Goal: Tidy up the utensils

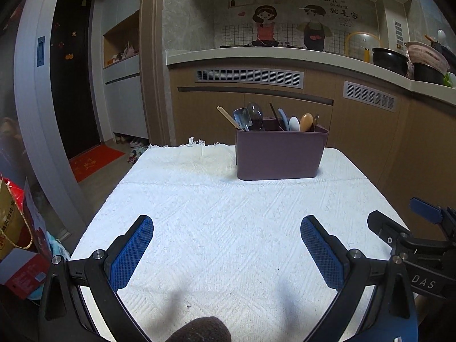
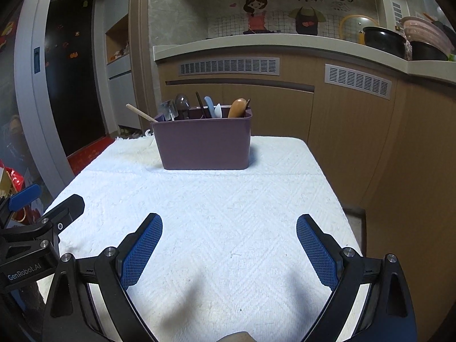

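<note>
A purple utensil holder [image 1: 279, 155] stands at the far side of a table under a white cloth [image 1: 228, 228]. It also shows in the right wrist view [image 2: 203, 142]. Several utensils stand in it: wooden chopsticks [image 1: 228, 117], a clear spoon [image 1: 242, 118], a dark spoon, a blue one, a white one and a brown wooden spoon [image 1: 306, 122]. My left gripper [image 1: 226, 249] is open and empty above the near cloth. My right gripper [image 2: 229, 249] is open and empty too. Each gripper shows at the edge of the other's view.
A kitchen counter [image 1: 285, 54] with wooden cabinets runs behind the table, with black pots [image 1: 390, 59] and a pink basket at the right. A dark door and red mat [image 1: 94, 161] are at the left. Bags and boxes [image 1: 17, 242] sit left of the table.
</note>
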### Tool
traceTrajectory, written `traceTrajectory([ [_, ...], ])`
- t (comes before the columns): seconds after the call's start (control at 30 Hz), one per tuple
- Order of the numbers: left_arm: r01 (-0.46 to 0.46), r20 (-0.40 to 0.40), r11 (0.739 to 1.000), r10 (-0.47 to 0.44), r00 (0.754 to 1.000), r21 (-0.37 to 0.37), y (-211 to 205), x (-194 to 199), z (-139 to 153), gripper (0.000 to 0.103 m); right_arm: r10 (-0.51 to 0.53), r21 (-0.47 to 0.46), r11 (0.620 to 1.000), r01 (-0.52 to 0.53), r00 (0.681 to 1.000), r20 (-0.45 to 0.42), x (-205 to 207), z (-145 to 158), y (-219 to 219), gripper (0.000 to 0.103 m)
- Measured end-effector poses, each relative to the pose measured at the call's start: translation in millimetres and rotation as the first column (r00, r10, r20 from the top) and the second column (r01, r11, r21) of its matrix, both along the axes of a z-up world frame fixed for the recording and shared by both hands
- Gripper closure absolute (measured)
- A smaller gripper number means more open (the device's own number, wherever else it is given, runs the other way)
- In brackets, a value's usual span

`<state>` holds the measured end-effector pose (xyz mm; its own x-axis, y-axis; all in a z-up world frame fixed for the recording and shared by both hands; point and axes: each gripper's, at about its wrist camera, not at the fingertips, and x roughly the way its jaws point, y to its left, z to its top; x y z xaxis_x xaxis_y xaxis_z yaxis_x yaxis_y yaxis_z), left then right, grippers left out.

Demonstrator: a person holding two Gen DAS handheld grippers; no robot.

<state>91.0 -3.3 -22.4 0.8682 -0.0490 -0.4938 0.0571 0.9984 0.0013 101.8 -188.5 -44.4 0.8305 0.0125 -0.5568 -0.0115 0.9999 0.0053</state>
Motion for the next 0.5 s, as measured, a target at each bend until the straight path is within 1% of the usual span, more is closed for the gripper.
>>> traceTrajectory([
  [0.5, 0.006, 0.0, 1.0, -0.006, 1.0, 0.007, -2.8, -1.7, 2.4, 0.0, 0.009, 0.004, 1.0, -0.009, 1.0, -0.002, -0.6, 1.2, 3.1, 0.008],
])
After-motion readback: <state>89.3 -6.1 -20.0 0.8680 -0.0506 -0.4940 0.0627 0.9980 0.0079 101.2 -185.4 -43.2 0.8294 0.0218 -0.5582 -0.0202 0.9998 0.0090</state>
